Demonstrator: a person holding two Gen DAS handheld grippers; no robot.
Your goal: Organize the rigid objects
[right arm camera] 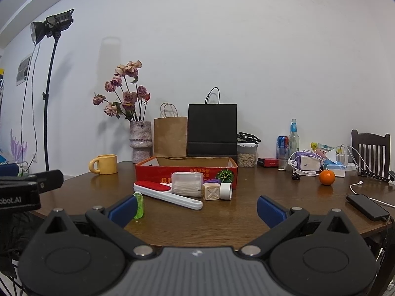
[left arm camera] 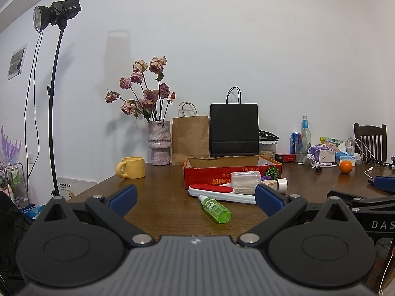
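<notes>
The brown wooden surface (right arm camera: 234,212) carries everything. Toward its back stands an open red cardboard box (right arm camera: 186,171), apparently with nothing showing above its walls, though its floor is hidden from both views. Just in front of the box lies a white lint brush with a red pad (right arm camera: 167,193), its handle pointing right. Behind the brush sits a clear box of cotton swabs (right arm camera: 187,183), then a beige lattice cube (right arm camera: 211,191) and a white tape roll (right arm camera: 226,191) side by side to its right. A green spray bottle (left arm camera: 215,208) lies on its side nearest the camera.

The left hand-held gripper (left arm camera: 196,198) hovers low over the near edge, fingers spread wide and empty. The right hand-held gripper (right arm camera: 196,208) is likewise spread wide, holding nothing.
</notes>
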